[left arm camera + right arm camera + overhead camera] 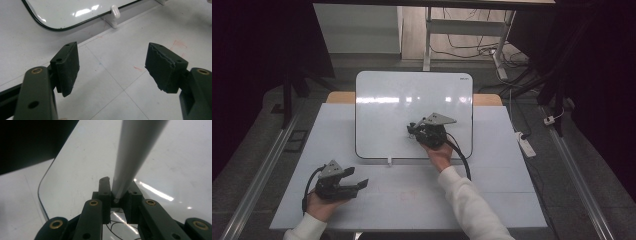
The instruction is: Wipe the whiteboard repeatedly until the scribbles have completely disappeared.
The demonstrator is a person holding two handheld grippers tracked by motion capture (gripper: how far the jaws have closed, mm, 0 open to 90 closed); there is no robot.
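A white whiteboard [412, 95] lies on the table's far middle. Over its lower right part my right gripper [413, 130] is shut on a pale grey marker [135, 150]. In the right gripper view the marker's end sits clamped between the jaws of the right gripper [119, 192], and its barrel rises away over the glossy board [75, 170]. My left gripper [362, 184] rests low at the front left of the table, clear of the board. In the left gripper view that gripper [112, 67] stands open with only bare table between its pads. The whiteboard's near corner [67, 12] lies beyond them.
A small white piece [389, 161] sits at the board's near edge. The white table cover [492, 200] has faint red marks [178, 45]. A power strip [526, 144] and cables lie on the floor to the right, and a desk frame [428, 35] stands behind.
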